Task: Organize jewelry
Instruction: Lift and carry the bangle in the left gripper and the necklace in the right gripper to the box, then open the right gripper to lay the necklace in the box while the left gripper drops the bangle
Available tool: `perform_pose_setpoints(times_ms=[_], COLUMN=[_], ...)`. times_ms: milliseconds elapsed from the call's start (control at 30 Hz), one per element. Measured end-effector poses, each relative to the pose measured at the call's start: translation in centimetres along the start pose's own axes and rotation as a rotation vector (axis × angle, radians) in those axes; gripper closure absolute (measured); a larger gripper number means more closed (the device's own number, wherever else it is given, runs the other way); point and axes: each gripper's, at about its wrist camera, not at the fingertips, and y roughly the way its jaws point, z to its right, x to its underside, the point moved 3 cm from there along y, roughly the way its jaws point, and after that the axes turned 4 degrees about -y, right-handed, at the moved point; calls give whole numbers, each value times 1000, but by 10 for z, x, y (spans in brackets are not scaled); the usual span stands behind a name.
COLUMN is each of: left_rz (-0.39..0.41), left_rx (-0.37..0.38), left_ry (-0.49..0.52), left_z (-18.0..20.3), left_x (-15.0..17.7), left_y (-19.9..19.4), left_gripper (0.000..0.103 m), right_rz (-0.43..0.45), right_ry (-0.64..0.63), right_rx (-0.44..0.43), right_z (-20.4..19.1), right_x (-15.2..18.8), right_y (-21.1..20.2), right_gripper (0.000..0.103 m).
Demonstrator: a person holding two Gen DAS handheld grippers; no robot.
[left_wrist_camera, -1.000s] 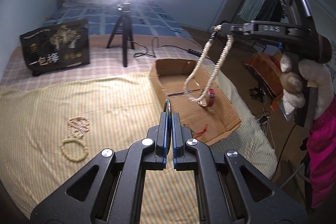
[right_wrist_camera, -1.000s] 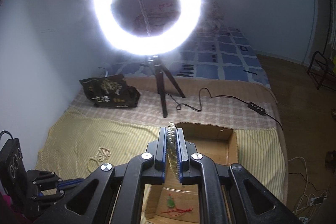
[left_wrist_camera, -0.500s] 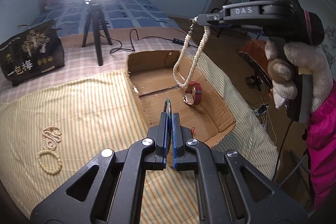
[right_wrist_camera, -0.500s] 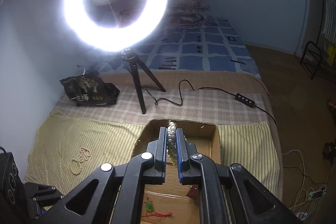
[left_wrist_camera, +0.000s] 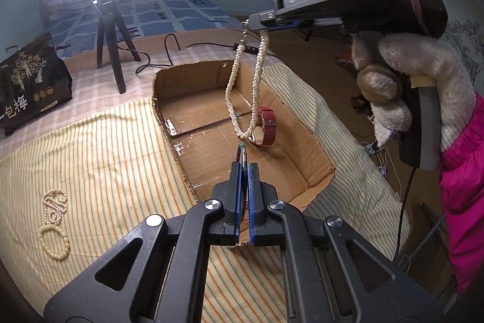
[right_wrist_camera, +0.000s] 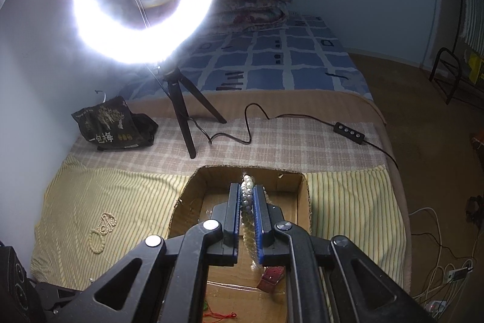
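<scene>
My right gripper is shut on a pearl necklace, which hangs as a long loop over the open cardboard box. In the left wrist view the right gripper is above the box. A red watch lies inside the box, just behind the loop's lower end. My left gripper is shut on a thin green bangle at the box's near edge. A second pearl necklace lies on the striped cloth at the left.
A ring light on a black tripod stands behind the box, with its cable and controller. A black snack bag stands at the back left. A red cord with a green piece lies in the box. The floor drops off at the right.
My right gripper has lowered the pearl necklace closer over the box, its loop now hanging by the red watch. My left gripper has shifted right toward the box with the bangle.
</scene>
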Motion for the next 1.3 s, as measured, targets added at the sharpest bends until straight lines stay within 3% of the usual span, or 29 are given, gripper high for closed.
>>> perform_pose_setpoints(times_ms=[333,467,500,533,567,600,633,667,800,1033,1300], left_rz=[-16,-15,-18,-22,-23,-19,-7,9,16,4,2], left_rx=[12,10,6,3,0,-4,-10,-17,-26,-44,-72], left_ry=[26,47,51,54,56,57,58,59,55,41,28], left_z=[8,12,13,13,13,13,13,12,11,4,-11], left_x=[3,4,4,4,5,5,5,5,5,7,12], left_y=[8,7,7,7,8,7,6,4,0,-3,-15], left_gripper=[102,102,101,96,90,71,52,41,36,35,35], right_rz=[-24,-15,-13,-14,-17,-17,-13,-6,7,12,30], right_ry=[1,-4,-7,-9,-12,-13,-17,-20,-15,-24,-27], right_rx=[-8,0,7,7,5,8,21,33,56,100,97], right_z=[-3,-4,-4,-5,-6,-6,-7,-8,-9,-13,-22], right_x=[6,7,7,7,8,8,9,9,8,9,9], right_y=[15,14,14,14,15,14,14,13,12,8,-4], right_gripper=[96,70,67,65,55,44,39,33,13,6,5])
